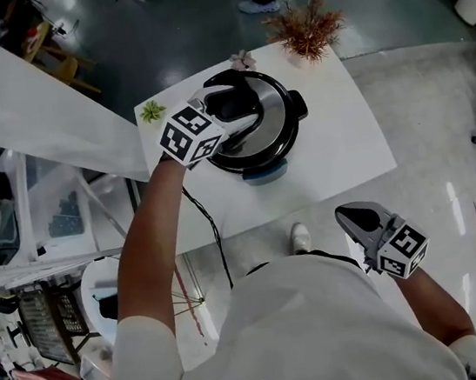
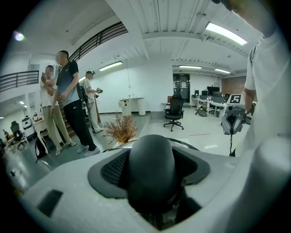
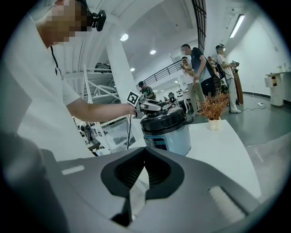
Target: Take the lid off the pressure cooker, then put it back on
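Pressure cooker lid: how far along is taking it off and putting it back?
Nothing looks done: the lid sits on the pressure cooker. In hand: the left gripper has the lid handle between its fingers; grip unclear. The right gripper hangs back, empty. Left: lifting off, then refitting.

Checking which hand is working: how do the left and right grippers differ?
The left gripper's jaws stand wide around the lid knob; the right gripper's are together, empty. The left gripper is over the pressure cooker; the right gripper off the table. Both carry marker cubes.
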Available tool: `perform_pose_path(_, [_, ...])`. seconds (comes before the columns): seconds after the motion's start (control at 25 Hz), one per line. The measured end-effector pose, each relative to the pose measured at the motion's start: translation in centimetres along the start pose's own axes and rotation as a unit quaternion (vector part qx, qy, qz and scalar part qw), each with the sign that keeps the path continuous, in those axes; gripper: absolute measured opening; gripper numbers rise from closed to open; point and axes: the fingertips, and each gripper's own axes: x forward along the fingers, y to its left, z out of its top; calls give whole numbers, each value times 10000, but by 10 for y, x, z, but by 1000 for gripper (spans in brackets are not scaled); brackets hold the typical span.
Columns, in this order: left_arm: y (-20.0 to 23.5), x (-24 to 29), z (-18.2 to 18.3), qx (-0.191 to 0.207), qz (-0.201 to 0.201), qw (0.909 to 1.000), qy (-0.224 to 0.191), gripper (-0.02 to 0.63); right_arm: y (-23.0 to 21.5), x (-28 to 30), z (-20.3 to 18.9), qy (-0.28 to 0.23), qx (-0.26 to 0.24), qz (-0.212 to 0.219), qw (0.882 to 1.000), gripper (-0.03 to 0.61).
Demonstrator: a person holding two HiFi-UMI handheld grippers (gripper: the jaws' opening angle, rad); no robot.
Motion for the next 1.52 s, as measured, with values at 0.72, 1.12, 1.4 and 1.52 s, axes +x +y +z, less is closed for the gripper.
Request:
perform_pose_path(0.72, [2,-5,3,20,-9,10000,48,290,-3,-14,-13,-54,146,-117,9998,11])
perform_pose_path(1.12, [3,-25,26,8,-41,9999,-122,289,-2,-4,-10,-122,113,-40,9999,11])
perform_pose_path(1.4, [5,-51,33,-67,100,9996,-239,290,4,2,-5,-67,36,117,9999,11])
perform_pose_path(1.52, [7,-66,29,-88,196,9995,-237,289,12,10,-3,-55,-9,223,9997,11])
